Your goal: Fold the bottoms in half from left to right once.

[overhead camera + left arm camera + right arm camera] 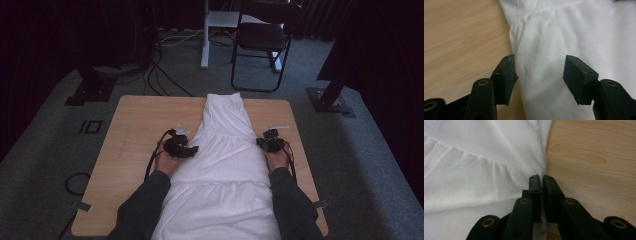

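A white tiered skirt (225, 160) lies lengthwise down the middle of the wooden table (135, 130), its narrow waist at the far end. My left gripper (189, 149) sits at the skirt's left edge, jaws open, with the cloth (564, 37) lying flat between and beyond them. My right gripper (264, 143) is at the skirt's right edge. Its jaws are pressed together on the hem of the white cloth (481, 170), a sliver of fabric showing between them. Both forearms in dark sleeves rest along the skirt's sides.
A black folding chair (262, 40) and a white table leg (205, 35) stand on the grey carpet beyond the table. Dark stand bases (90, 90) (330, 100) flank the far corners. Cables (160, 80) trail on the floor. Bare wood (594, 152) lies right of the skirt.
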Motion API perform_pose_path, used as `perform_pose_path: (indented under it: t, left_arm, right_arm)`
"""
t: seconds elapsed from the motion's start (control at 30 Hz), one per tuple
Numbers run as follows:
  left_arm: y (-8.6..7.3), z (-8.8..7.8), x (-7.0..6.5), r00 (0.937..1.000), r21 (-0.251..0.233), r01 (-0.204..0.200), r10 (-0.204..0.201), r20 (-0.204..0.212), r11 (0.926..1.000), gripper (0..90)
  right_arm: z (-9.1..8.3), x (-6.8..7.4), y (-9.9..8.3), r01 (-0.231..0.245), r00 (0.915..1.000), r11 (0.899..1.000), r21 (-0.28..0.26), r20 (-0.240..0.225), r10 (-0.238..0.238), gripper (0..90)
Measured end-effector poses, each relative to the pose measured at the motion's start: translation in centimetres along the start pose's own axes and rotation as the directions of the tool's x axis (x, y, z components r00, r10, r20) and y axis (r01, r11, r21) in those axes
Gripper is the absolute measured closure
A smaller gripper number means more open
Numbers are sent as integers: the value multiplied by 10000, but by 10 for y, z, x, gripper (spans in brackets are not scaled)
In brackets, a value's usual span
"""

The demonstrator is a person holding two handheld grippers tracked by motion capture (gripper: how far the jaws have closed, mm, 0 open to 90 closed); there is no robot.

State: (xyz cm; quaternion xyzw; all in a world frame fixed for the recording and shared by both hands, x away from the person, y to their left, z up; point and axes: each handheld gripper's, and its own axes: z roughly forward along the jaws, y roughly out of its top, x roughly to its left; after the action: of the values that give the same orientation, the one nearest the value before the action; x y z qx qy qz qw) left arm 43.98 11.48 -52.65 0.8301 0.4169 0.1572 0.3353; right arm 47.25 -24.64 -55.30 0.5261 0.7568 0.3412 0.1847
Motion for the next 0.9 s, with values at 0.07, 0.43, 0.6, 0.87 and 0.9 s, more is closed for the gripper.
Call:
perform_pose_path:
  t: [0.07, 0.43, 0.6, 0.87, 0.9]
  left_arm:
    - [-3, 15, 1, 9999, 422, 12, -7, -113, 9991, 504]
    - [-51, -19, -10, 9998, 33, -23, 22, 206, 10000, 832]
    - [-91, -51, -25, 9980, -203, -93, 105, 621, 9998, 826]
    - [-117, -73, -51, 9943, -175, -820, 830, 664, 9965, 815]
    - [-116, -72, -51, 9940, -152, -842, 850, 685, 9963, 804]
  right_arm:
    - [0, 0, 0, 25, 10000, 10000, -2, 9, -25, 853]
    - [-25, 33, -28, 878, 9961, 9959, 210, -101, -876, 877]
    - [-57, 59, -64, 1661, 9853, 9858, 259, -448, -1648, 877]
    - [-96, 77, -104, 1554, 9752, 9861, 589, -1686, -1436, 843]
    - [-98, 77, -104, 1571, 9726, 9862, 529, -1814, -1452, 796]
